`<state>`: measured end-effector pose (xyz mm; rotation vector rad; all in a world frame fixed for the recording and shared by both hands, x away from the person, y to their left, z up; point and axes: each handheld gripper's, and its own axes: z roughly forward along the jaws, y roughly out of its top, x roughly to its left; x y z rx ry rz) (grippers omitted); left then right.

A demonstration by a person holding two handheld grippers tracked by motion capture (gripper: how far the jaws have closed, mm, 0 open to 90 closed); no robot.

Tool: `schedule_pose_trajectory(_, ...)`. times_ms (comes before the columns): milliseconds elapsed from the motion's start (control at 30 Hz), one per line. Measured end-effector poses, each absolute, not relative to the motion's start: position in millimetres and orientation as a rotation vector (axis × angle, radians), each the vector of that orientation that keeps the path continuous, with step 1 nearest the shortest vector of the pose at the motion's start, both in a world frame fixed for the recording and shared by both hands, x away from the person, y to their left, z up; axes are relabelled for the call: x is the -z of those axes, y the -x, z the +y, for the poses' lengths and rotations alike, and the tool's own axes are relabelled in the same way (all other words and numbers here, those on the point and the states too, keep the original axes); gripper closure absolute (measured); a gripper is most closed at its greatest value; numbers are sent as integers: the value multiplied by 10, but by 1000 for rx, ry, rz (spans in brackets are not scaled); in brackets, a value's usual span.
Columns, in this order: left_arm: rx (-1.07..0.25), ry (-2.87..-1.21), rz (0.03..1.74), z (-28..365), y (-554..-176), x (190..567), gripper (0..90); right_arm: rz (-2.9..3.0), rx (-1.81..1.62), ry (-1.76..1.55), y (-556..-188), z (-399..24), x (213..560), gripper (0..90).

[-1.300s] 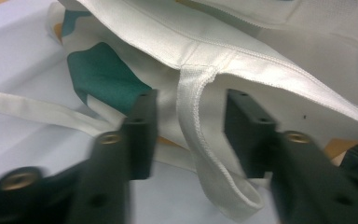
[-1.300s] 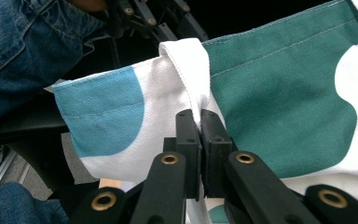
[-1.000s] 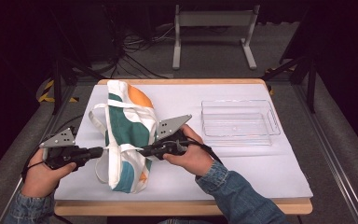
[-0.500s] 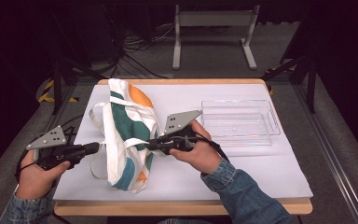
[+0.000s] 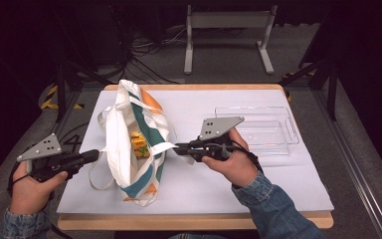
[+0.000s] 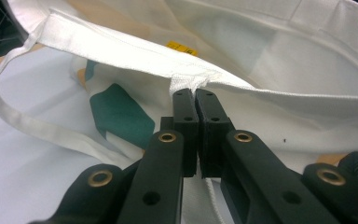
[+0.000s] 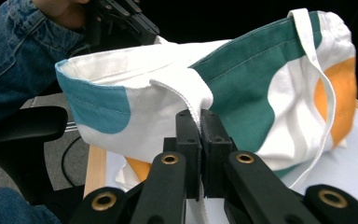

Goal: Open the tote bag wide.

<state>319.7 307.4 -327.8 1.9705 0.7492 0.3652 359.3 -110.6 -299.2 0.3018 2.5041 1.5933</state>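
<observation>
The tote bag (image 5: 134, 144) at the table's left-middle is being held open – left gripper (image 6: 196, 100) and right gripper (image 7: 200, 119) each clamped on opposite rim edges – so tension should be kept even and the yellow contents (image 5: 139, 144) left reachable.

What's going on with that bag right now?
Left gripper and right gripper each shut on the tote bag rim, mouth held open. Yellow item inside. Nothing blocking.

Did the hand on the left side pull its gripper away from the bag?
Yes. The left gripper has slid outward past the table's left edge, still clamped on the tote bag's rim, so the mouth now gapes open.
</observation>
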Motion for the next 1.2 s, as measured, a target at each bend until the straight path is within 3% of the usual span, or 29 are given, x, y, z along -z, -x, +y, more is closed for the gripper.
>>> schedule_pose_trajectory(1200,-389,-1911,775,3259,-3127,3199,880,2491,-1535,-538,-3373,-1912,3269,878)
